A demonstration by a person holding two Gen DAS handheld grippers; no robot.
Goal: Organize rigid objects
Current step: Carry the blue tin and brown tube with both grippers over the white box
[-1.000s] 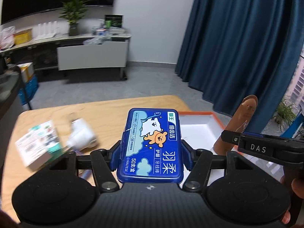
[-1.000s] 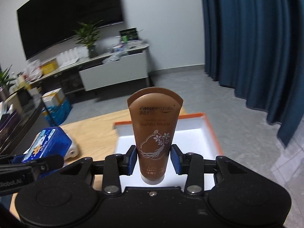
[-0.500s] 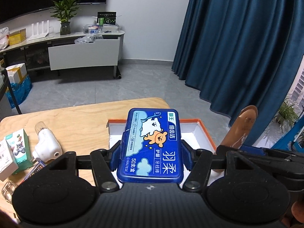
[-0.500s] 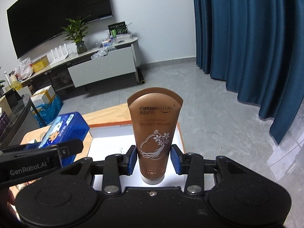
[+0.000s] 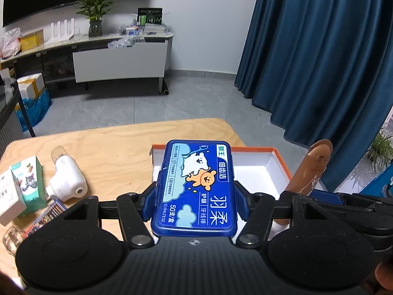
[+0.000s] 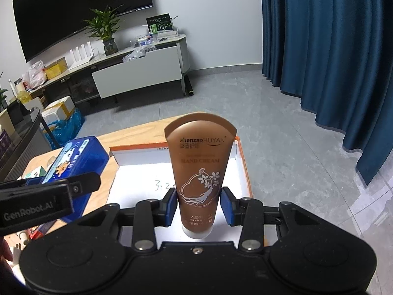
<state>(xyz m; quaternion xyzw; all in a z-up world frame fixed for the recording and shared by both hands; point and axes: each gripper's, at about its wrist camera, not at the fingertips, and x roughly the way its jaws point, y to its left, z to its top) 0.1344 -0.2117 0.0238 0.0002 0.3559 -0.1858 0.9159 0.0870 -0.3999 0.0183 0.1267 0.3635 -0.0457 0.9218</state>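
Note:
My left gripper (image 5: 195, 202) is shut on a blue floss-pick box (image 5: 196, 186) with a bear picture, held above the near left part of the orange-rimmed white tray (image 5: 267, 152). My right gripper (image 6: 198, 206) is shut on a brown hand cream tube (image 6: 200, 167), cap down, held upright over the tray (image 6: 242, 162). The tube also shows at the right of the left wrist view (image 5: 312, 169), and the blue box at the left of the right wrist view (image 6: 76, 162). The tray's inside looks empty where I can see it.
On the wooden table (image 5: 118, 152) left of the tray lie a white handheld device (image 5: 65, 179), a green-and-white carton (image 5: 28, 179), a white carton (image 5: 8, 200), a small colourful pack (image 5: 48, 215) and a clear jar (image 5: 12, 238). Blue curtains (image 5: 319, 49) hang right.
Both grippers have moved right and forward with their objects, from over the table's middle to over the tray. The loose items now sit further left in the left wrist view.

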